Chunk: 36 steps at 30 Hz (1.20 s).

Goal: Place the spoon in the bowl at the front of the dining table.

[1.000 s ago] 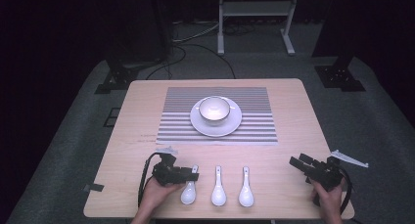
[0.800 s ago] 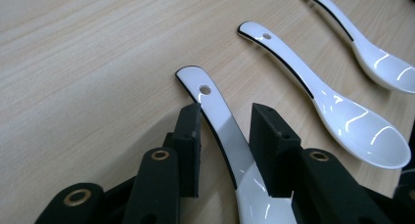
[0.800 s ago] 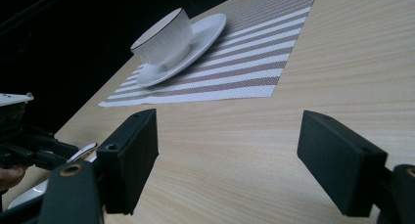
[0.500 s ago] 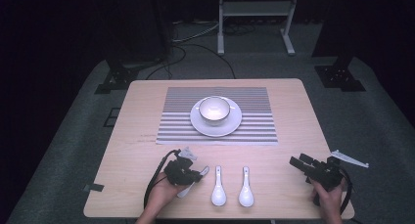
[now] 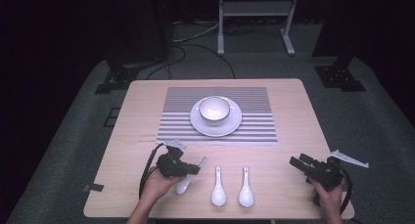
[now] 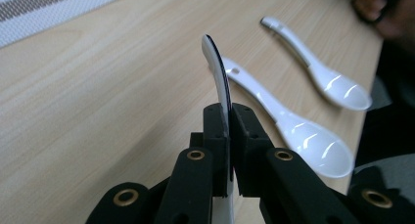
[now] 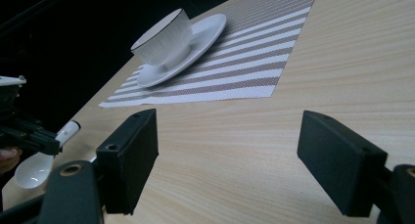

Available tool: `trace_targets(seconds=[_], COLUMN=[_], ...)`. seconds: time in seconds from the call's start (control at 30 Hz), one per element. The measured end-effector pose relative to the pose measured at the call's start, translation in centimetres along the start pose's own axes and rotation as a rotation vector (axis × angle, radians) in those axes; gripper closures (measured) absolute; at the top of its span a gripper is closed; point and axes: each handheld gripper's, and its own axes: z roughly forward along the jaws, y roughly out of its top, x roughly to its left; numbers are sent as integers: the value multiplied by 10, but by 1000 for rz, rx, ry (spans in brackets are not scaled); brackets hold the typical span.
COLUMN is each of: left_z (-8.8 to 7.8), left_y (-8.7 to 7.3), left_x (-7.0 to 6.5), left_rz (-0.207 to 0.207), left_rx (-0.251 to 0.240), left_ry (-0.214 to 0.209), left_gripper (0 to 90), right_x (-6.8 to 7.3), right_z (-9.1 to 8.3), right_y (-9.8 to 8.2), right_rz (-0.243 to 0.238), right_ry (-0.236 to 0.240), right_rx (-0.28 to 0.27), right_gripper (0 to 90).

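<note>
Both grippers are matte black, built of blocky, angular parts. The left gripper [image 6: 228,136] has flat rectangular jaws on hinged links, with brass-coloured rings set at the pivots and small dark screw holes in the jaw blocks. The right gripper [image 7: 227,160] shows the same square black pads and a brass ring. A black cable loops from each, and a pale grey three-cornered plate tops each body. Forearms are bare, without sleeves.

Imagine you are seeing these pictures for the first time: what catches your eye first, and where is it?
The white cup on its saucer stands out, centred on the striped placemat at the table's far middle. Near the front edge lie two white spoons, while the left gripper has shut on a third spoon. The right gripper rests open at the right.
</note>
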Motion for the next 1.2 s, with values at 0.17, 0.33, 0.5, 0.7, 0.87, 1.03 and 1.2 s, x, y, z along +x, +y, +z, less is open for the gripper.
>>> trace_targets(seconds=[0.17, 0.33, 0.5, 0.7, 0.87, 1.03, 1.2], left_z=[-12, -17, -19, -20, -20, -21, -23], left_y=[4, 8, 17, 29, 41, 51, 63], left_x=[6, 14, 19, 22, 28, 34, 40], left_rz=[-29, -63, -80, -96, -116, -134, -148], left_rx=[-59, -102, -127, -143, -159, -180, -195], left_ry=[-34, -62, -75, -88, -102, -105, -101], left_gripper=[851, 851, 852, 851, 851, 851, 850], right_x=[0, 0, 0, 0, -1, -1, -1], right_z=[0, 0, 0, 0, 0, 0, -1], right_y=[0, 0, 0, 0, 0, 0, 0], right_rz=[0, 0, 2, 3, 4, 4, 6], right_ry=[-1, 0, -1, -1, 0, 0, 0], right_rx=[1, -1, -1, -3, -4, -4, -6], right_gripper=[221, 221, 221, 221, 221, 221, 221])
